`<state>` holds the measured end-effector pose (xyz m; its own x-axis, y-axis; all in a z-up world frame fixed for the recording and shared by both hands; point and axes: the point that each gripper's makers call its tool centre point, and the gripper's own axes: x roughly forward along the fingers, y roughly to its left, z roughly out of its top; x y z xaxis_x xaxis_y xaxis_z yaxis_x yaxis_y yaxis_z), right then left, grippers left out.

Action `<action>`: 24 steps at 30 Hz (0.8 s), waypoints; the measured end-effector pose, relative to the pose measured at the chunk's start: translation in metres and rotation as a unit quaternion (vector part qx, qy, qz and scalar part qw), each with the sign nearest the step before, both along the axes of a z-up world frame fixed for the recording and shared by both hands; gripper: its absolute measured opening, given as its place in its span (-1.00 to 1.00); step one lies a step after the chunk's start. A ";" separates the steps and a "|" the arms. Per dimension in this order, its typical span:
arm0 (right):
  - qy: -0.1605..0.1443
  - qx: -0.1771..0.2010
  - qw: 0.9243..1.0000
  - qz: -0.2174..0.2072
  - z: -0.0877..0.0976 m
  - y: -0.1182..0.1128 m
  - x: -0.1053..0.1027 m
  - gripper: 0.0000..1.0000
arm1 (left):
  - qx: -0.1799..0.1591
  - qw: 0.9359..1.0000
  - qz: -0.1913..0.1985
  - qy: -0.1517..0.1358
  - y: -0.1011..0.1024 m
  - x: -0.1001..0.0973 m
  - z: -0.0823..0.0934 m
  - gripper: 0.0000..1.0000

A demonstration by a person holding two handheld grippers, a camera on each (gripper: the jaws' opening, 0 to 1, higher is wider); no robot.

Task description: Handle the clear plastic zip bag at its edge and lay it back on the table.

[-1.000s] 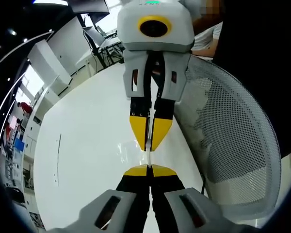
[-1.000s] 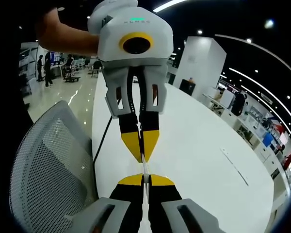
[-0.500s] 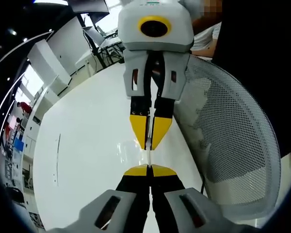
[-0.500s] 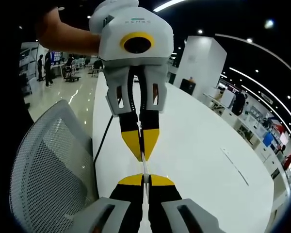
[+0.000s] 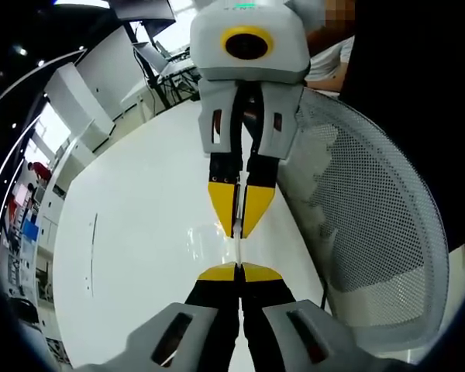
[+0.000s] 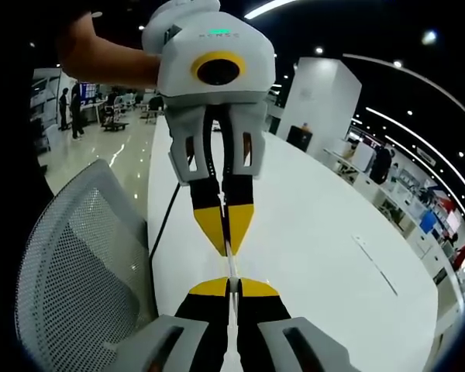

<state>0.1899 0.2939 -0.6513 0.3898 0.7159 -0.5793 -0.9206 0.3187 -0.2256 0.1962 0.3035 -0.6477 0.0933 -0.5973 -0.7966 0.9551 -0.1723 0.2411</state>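
Your left tongs (image 5: 238, 270) are clamped tight on one edge of the clear plastic zip bag (image 5: 238, 249), with the yellow tips meeting on the thin film. Facing them in the left gripper view, your right tongs (image 5: 239, 231) pinch the opposite edge, so the bag hangs as a narrow, almost edge-on strip stretched between the two pairs of tips. In the right gripper view the same holds in mirror: your right tongs (image 6: 230, 286) grip the bag (image 6: 229, 265) from below, and your left tongs (image 6: 225, 249) point down at it from above. The bag sits above the white surface (image 5: 139, 256); you cannot tell whether any part of it touches. A white mesh chair (image 5: 372, 240) stands just beside the surface's edge, and a hand (image 6: 101, 58) holds the left tongs' body.
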 end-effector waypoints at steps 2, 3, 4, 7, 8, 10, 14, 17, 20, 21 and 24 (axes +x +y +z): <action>0.001 0.000 1.000 -0.001 0.000 0.000 0.000 -1.00 | 0.000 1.000 0.000 0.000 0.001 0.000 0.000 -1.00; 0.000 0.000 1.000 -0.001 -0.001 0.000 -0.001 -1.00 | 0.001 1.000 0.000 0.000 0.001 0.000 0.000 -1.00; 0.001 0.000 1.000 -0.001 -0.001 -0.001 -0.001 -1.00 | 0.001 1.000 0.000 0.000 0.001 0.000 -0.001 -1.00; 0.001 0.000 1.000 -0.001 -0.001 -0.001 0.000 -1.00 | 0.001 1.000 0.001 0.000 0.001 0.001 -0.001 -1.00; 0.001 0.001 1.000 -0.001 -0.001 -0.001 0.000 -1.00 | 0.001 1.000 0.001 0.000 0.001 0.001 -0.001 -1.00; 0.001 0.001 1.000 -0.001 -0.001 -0.001 0.000 -1.00 | 0.001 1.000 0.001 -0.001 0.001 0.001 -0.001 -1.00; 0.001 0.002 1.000 -0.002 -0.001 -0.001 0.001 -1.00 | 0.000 1.000 0.001 -0.001 0.001 0.001 0.000 -1.00; 0.001 0.002 1.000 -0.003 -0.001 -0.001 0.001 -1.00 | 0.000 1.000 0.001 0.000 0.001 0.002 0.000 -1.00; 0.001 0.002 1.000 -0.003 -0.001 -0.002 0.001 -1.00 | 0.000 1.000 0.000 0.000 0.001 0.002 0.000 -1.00; 0.001 0.003 1.000 -0.003 -0.001 -0.002 0.001 -1.00 | 0.000 1.000 0.001 0.000 0.001 0.001 0.000 -1.00; 0.001 0.003 1.000 -0.003 -0.001 -0.001 0.001 -1.00 | 0.000 1.000 0.001 0.000 0.001 0.001 0.000 -1.00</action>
